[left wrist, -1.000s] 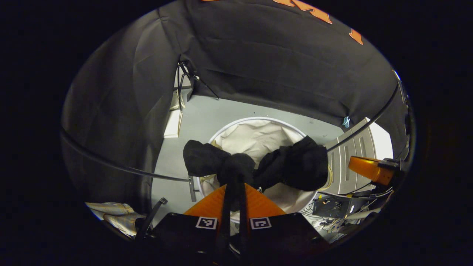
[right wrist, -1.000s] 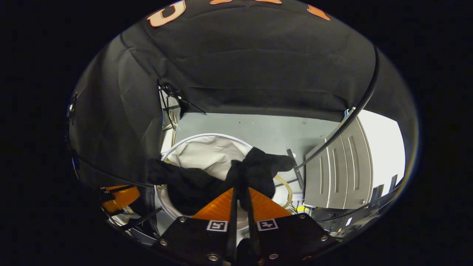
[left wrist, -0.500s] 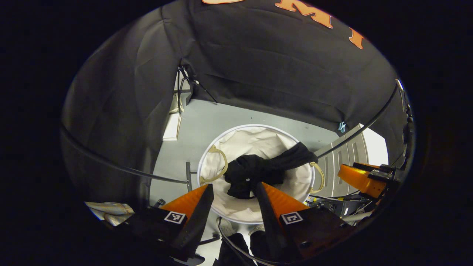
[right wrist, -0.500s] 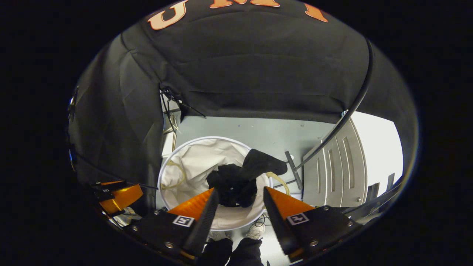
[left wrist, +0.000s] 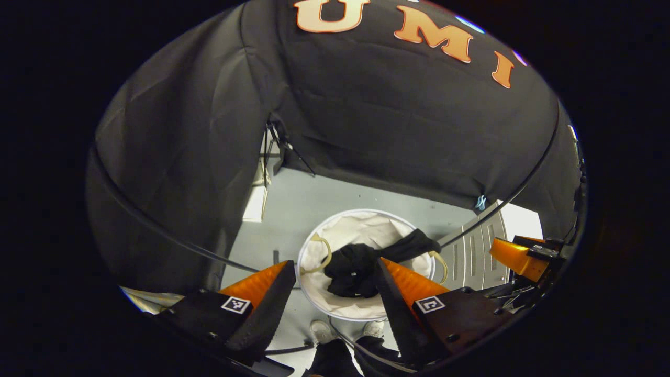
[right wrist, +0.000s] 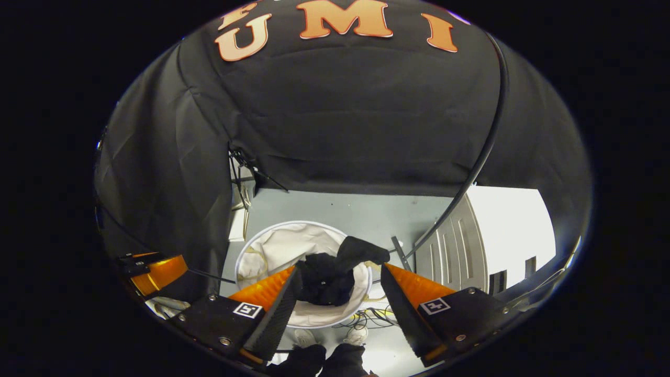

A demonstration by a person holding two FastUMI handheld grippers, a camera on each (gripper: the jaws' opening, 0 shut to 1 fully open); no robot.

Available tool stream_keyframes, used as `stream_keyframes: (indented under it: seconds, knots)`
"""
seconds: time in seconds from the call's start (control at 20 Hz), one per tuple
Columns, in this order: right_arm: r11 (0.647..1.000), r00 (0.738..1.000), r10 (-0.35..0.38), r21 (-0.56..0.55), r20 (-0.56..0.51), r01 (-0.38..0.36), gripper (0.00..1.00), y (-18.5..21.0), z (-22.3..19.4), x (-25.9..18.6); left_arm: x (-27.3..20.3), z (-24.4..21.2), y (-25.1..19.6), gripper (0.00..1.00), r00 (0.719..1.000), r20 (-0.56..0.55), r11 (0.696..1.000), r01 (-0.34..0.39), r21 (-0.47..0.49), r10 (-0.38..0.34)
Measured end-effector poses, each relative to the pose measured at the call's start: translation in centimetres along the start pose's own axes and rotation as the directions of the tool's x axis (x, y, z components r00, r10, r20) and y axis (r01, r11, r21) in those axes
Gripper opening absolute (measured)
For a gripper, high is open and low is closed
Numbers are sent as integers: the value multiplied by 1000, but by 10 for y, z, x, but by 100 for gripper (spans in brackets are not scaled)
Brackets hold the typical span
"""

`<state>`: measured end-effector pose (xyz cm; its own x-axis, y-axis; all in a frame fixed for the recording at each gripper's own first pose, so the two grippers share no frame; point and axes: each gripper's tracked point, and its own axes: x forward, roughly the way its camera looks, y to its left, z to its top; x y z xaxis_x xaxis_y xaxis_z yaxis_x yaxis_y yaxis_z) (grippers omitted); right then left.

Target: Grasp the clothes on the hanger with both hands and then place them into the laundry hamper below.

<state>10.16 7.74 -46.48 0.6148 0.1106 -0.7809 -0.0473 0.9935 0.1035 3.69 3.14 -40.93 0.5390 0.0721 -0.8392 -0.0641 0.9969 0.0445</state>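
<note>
A black garment (left wrist: 361, 264) lies crumpled inside the round white laundry hamper (left wrist: 335, 238) on the floor, one sleeve draped over the hamper's right rim. In the right gripper view the same garment (right wrist: 330, 277) sits in the hamper (right wrist: 272, 246) with a part hanging over the rim. My left gripper (left wrist: 332, 290) stands open high above the hamper, nothing between its fingers. My right gripper (right wrist: 340, 296) is open too, well above the garment. The right gripper's body (left wrist: 518, 256) appears at the right edge of the left gripper view; the left one (right wrist: 157, 269) at the left of the right gripper view.
A thin black rail (left wrist: 502, 204) curves across above the hamper. A grey slatted panel (right wrist: 455, 246) leans at the right of the floor. Cables (right wrist: 366, 317) lie near the hamper. A person's shoes (left wrist: 345, 330) stand below. A light cloth (left wrist: 146, 301) lies at lower left.
Both grippers opened and let go of the black garment, which dropped into the hamper. Both have since risen, so the hamper looks smaller and farther below.
</note>
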Motion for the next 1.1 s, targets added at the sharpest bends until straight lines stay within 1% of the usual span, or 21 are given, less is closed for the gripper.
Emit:
stream_keyframes:
  seconds: [0.15,0.3,0.45,0.55,0.6,0.65,0.75,0.8,0.85,0.9,0.95,1.0,1.05,1.1]
  knots:
    - [1000,997,-11,-6,73,11,94,0,28,-39,-36,24,10,98,997,70,1000,-13,17,11]
    - [1000,986,-3,3,165,3,94,9,58,-82,-72,48,21,98,988,152,999,-26,26,21]
    - [1000,974,22,10,226,-25,93,19,84,-118,-112,79,32,98,966,259,999,-32,13,27]
    - [1000,961,25,-9,277,-23,93,25,106,-148,-139,95,38,98,947,319,1000,-29,-1,28]
    - [1000,953,21,-23,304,-15,93,26,115,-163,-157,105,39,100,937,347,1000,-24,-9,25]
    - [999,942,23,-40,336,-10,93,28,128,-175,-173,116,41,98,926,377,1000,-17,-14,21]
    - [997,917,27,-73,398,2,93,36,148,-205,-203,134,45,98,903,430,1000,-10,-28,22]
    - [996,902,32,-86,431,5,93,40,156,-221,-215,147,47,100,886,463,999,-6,-36,23]
    - [995,888,34,-96,458,11,93,43,167,-232,-229,159,49,100,865,501,999,-8,-32,23]
    - [994,876,40,-105,480,12,93,46,177,-241,-244,171,51,98,844,535,1000,-11,-28,25]
    - [994,864,44,-111,502,15,93,47,185,-252,-260,181,50,98,824,566,1000,-14,-22,24]
    - [994,853,46,-111,519,14,93,49,190,-261,-269,188,47,100,802,597,1000,-15,-16,22]
    - [994,843,53,-112,536,9,93,49,194,-267,-282,197,47,98,781,624,1000,-16,-15,22]
    - [993,831,50,-113,554,16,93,49,198,-274,-296,203,48,100,762,648,1000,-15,-15,21]
